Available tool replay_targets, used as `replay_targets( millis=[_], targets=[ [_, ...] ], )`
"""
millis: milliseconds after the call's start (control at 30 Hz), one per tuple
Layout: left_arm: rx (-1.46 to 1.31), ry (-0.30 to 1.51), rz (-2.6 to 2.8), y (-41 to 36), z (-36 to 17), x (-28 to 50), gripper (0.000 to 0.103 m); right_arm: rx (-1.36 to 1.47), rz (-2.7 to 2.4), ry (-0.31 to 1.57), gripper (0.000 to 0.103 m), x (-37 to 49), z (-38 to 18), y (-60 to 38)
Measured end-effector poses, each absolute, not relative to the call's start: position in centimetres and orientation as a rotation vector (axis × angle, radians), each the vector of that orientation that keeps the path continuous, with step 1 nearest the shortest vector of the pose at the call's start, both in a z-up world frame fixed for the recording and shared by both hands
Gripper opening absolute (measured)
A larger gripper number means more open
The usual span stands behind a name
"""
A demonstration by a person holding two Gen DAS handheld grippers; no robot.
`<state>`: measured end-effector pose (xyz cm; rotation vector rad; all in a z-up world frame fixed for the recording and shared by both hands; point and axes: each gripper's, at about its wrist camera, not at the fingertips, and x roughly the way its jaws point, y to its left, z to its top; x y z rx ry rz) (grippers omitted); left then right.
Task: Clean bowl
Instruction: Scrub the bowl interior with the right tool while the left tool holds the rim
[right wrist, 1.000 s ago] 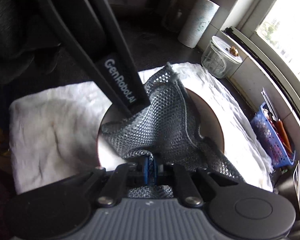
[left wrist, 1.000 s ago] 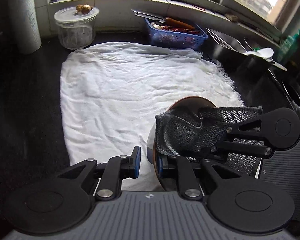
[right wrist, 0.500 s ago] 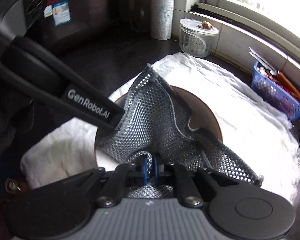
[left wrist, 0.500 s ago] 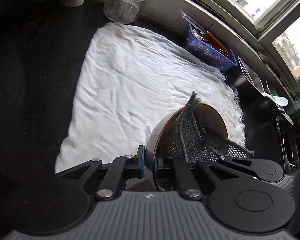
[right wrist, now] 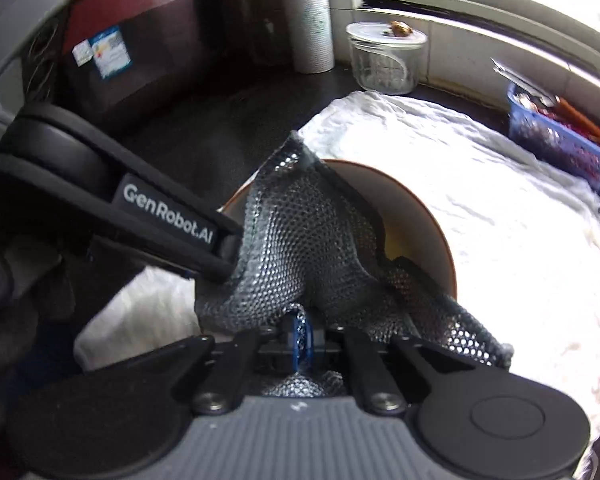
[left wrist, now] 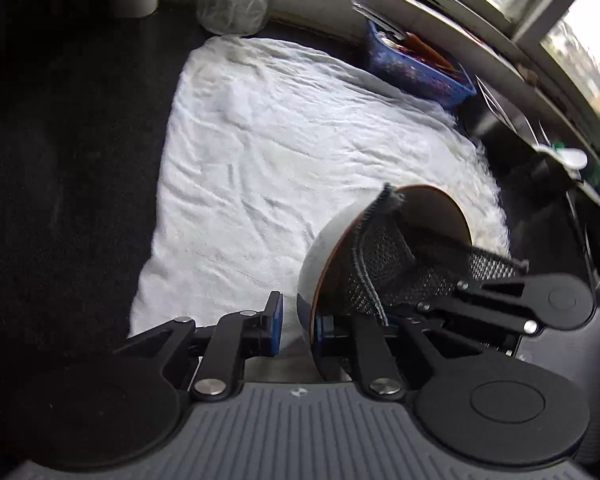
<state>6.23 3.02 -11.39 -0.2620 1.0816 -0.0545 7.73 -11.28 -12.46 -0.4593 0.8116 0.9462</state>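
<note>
A dark counter (left wrist: 68, 168) runs below a window sill, and most of it is covered by a wrinkled white towel (left wrist: 284, 152).

On the towel's near right corner a bowl (left wrist: 323, 256) is tipped up on its side, resting on the towel. It is white outside with a brown rim and a pale inside.

A grey mesh cloth (right wrist: 300, 240) is stuffed into the bowl and spills over its near rim.

The left gripper (left wrist: 296, 320) straddles the bowl's near rim, one blue pad outside the wall and one inside. Its jaws are narrow and have just been opening, with the rim between them. A small gap shows beside the outer pad, so whether the pads press on the rim cannot be told.

The right gripper (right wrist: 300, 336) is clamped tight on a fold of the mesh cloth, right at the bowl's mouth.

Along the counter's far edge, under the sill, stand three things. A white paper roll (right wrist: 305, 20) is at the far left corner. A clear glass jar (right wrist: 385, 60) with a lid stands beside it, touching the towel's far left corner. A blue basket (right wrist: 559, 144) of utensils sits just past the towel's far right corner.
</note>
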Motion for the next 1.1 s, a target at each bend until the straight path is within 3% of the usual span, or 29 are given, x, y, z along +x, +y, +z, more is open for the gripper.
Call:
replay_targets(
  millis=[200, 400, 500, 800, 967, 1100],
  targets=[
    [0.08, 1.014, -0.148, 0.2, -9.9, 7.4, 0.016, -0.813, 0.989, 0.653, 0.004, 5.7, -13.0, -11.0],
    [0.005, 1.011, -0.166, 0.9, -10.1, 8.1, 0.008, -0.946, 0.994, 0.592, 0.005, 5.6, -13.3, -11.1],
    [-0.208, 1.021, -0.109, 2.8, -10.7, 7.9, 0.007, -0.872, 0.981, 0.631, 0.007, 6.1, -13.0, -10.9],
    [-0.632, 1.048, 0.025, 5.9, -12.3, 6.5, 0.011, -0.27, 0.888, 0.891, 0.006, 8.5, -12.2, -11.3],
    [-0.732, 1.029, 0.067, 6.5, -12.7, 5.9, 0.013, 0.036, 0.883, 1.023, 0.006, 10.0, -12.5, -12.4],
    [-0.707, 1.036, 0.051, 6.4, -12.7, 5.8, 0.012, 0.009, 0.9, 1.008, 0.004, 9.8, -12.6, -12.3]
  ],
)
